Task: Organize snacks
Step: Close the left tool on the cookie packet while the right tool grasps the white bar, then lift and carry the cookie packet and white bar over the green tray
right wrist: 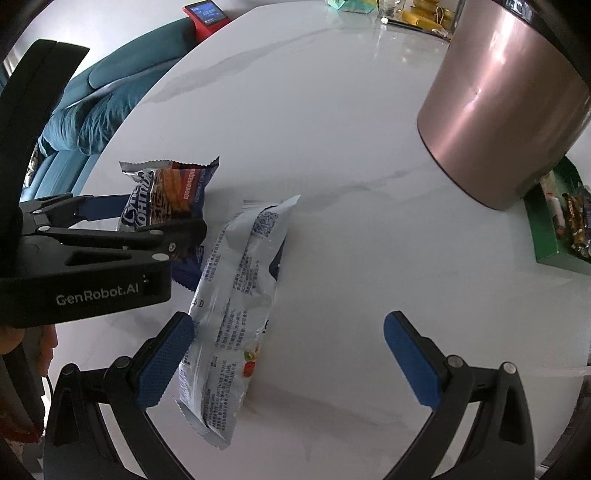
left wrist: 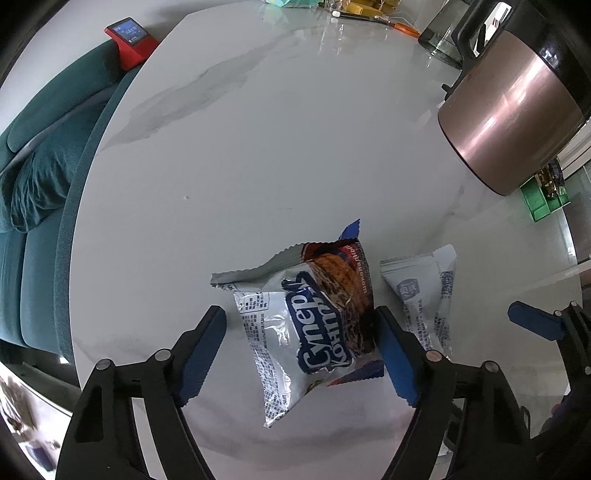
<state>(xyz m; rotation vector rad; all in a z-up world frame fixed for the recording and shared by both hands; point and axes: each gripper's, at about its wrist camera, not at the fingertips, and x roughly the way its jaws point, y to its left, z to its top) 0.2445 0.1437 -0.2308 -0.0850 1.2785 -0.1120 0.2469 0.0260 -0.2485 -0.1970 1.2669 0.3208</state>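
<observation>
A silver and blue wafer snack pack [left wrist: 310,321] with Cyrillic lettering lies on the white marble table [left wrist: 258,147]. My left gripper [left wrist: 303,354] is open, its fingers either side of this pack. It also shows in the right wrist view [right wrist: 166,192]. A white snack pack [right wrist: 236,306] with small print lies just right of it, also seen in the left wrist view [left wrist: 424,295]. My right gripper [right wrist: 288,358] is open, its left finger [right wrist: 162,365] beside the white pack's edge. The right gripper shows in the left wrist view [left wrist: 535,321].
A copper-coloured cylindrical appliance [right wrist: 498,103] stands at the right. A green box [right wrist: 554,229] holding snacks sits behind it at the table's right edge. A teal sofa [left wrist: 37,184] lies past the left edge. Clutter sits at the far edge [left wrist: 362,9].
</observation>
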